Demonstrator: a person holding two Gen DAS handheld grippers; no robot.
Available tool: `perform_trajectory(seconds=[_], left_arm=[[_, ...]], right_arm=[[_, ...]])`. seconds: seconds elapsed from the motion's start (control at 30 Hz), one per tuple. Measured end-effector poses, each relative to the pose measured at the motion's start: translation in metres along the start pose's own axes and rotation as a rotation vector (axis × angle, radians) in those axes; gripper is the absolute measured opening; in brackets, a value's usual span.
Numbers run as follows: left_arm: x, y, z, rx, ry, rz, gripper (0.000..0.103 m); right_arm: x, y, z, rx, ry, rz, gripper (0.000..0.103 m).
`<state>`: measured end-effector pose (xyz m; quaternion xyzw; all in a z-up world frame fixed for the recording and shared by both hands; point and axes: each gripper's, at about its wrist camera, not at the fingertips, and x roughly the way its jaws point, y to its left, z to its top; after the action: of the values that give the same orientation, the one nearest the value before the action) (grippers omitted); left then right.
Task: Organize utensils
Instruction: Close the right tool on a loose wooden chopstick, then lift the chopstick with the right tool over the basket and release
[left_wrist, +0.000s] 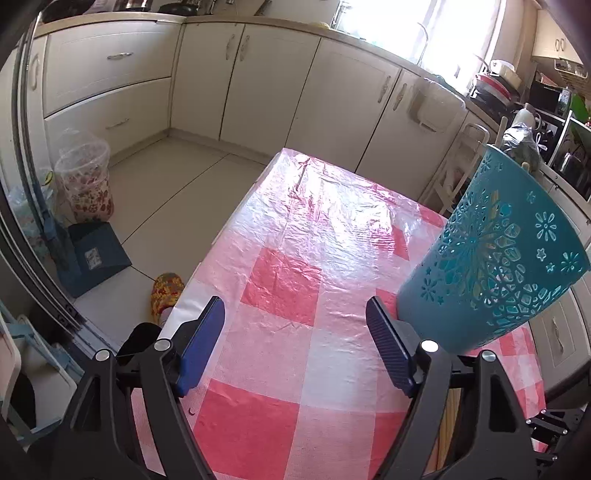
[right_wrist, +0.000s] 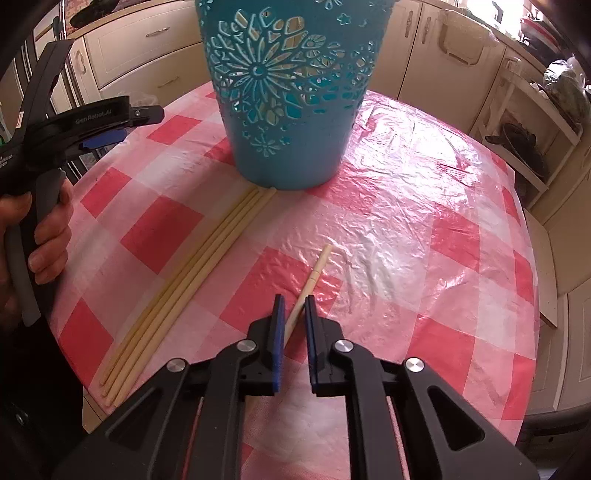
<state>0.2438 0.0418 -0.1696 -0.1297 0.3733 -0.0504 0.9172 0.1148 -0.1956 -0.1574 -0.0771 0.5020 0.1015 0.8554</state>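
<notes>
Wooden chopstick (right_wrist: 309, 281) pinched by right gripper (right_wrist: 294, 310); four chopsticks (right_wrist: 192, 275) left beside holder (right_wrist: 291, 110); left gripper (left_wrist: 295, 314) spread, empty.

The left gripper (right_wrist: 110, 138) bears the raised brand "GenRobot.AI" on its black arm. Small white print lower on its body is too cut off to read.

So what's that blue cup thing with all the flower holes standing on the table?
The teal holder looks like moulded plastic, wider at the top than at the base, its wall pierced with cut-out flowers around one big blossom. It stands upright on the pink checked tablecloth. Pale sticks show through the holes, so something is inside. A row of chopsticks lies with its far ends right at the base. Neither gripper touches it.
</notes>
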Motion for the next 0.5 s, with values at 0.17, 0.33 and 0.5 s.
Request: perform_trajectory(seconds=[0.17,0.33,0.5], left_arm=[[0.005,-0.002,-0.002,0.007,0.022,-0.012,0.077],[0.007,-0.003,-0.002,0.004,0.035,-0.011,0.078],[0.008,-0.004,-0.002,0.003,0.039,-0.009,0.078]], right_arm=[[-0.014,-0.036,-0.007,0.234,-0.038,0.267,0.006],[-0.055,-0.065,-0.01,0.388,-0.169,0.472,0.006],[-0.108,-0.08,0.018,0.433,-0.346,0.569,0.006]])
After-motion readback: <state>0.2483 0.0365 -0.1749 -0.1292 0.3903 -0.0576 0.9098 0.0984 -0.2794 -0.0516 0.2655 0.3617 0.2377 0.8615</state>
